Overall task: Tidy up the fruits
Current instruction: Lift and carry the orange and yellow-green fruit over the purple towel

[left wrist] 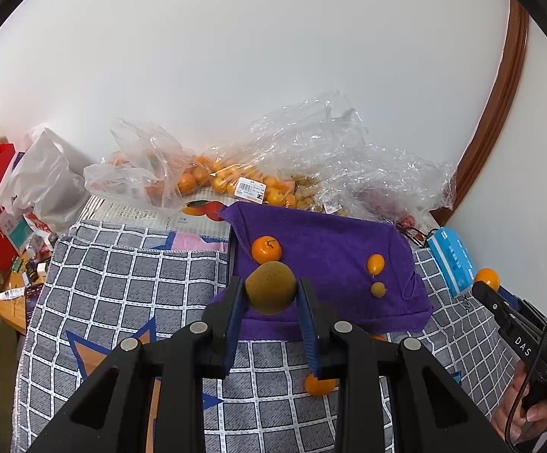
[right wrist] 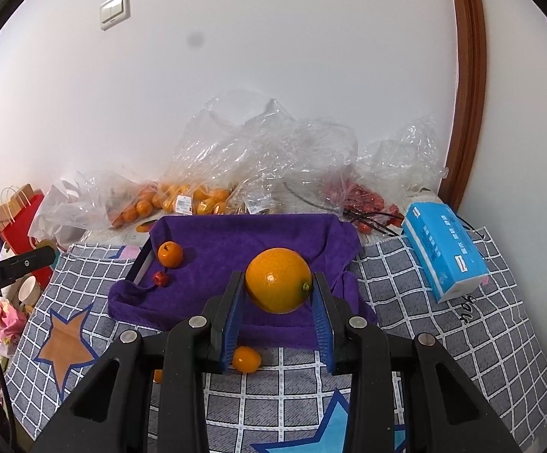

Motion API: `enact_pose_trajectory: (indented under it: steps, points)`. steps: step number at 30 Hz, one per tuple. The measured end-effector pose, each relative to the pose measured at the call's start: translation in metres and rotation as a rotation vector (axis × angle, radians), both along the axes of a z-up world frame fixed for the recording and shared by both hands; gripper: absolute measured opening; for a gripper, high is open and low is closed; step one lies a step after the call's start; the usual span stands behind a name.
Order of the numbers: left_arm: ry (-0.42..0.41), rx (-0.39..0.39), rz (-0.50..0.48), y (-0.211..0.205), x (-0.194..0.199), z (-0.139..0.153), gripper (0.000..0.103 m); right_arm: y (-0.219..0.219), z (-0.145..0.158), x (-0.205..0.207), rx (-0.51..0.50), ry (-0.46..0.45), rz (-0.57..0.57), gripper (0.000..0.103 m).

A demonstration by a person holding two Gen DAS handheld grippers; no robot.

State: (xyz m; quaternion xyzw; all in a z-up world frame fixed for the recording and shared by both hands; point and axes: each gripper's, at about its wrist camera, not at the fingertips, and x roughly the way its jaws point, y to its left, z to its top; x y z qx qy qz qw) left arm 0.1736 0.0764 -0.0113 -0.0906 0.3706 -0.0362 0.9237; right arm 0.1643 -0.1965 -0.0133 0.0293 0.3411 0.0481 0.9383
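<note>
My left gripper (left wrist: 269, 290) is shut on a brownish-green round fruit (left wrist: 270, 286), held over the near edge of a purple towel (left wrist: 330, 249). A tangerine (left wrist: 266, 249), a small orange kumquat (left wrist: 375, 264) and a small greenish fruit (left wrist: 378, 289) lie on the towel. My right gripper (right wrist: 278, 288) is shut on a large orange (right wrist: 278, 280) above the same purple towel (right wrist: 235, 238), where a tangerine (right wrist: 170, 253) and a small red fruit (right wrist: 161, 278) lie at the left. The right gripper also shows at the left wrist view's right edge (left wrist: 488, 290), holding the orange (left wrist: 487, 278).
A small orange fruit (left wrist: 318, 384) lies on the grey checked cloth (left wrist: 122, 283) under my left gripper; it also shows in the right wrist view (right wrist: 246, 359). Clear plastic bags of oranges (left wrist: 220, 177) and red fruit (right wrist: 364, 200) line the wall. A blue tissue pack (right wrist: 443, 249) lies at right.
</note>
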Motion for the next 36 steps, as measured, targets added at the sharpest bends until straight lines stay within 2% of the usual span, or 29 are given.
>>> enact_pose_trajectory:
  steps: [36]
  points:
    - [0.037,-0.002,-0.038,-0.012,0.059,-0.016,0.027,0.000,-0.023,0.051,-0.007,0.052,0.001,0.035]
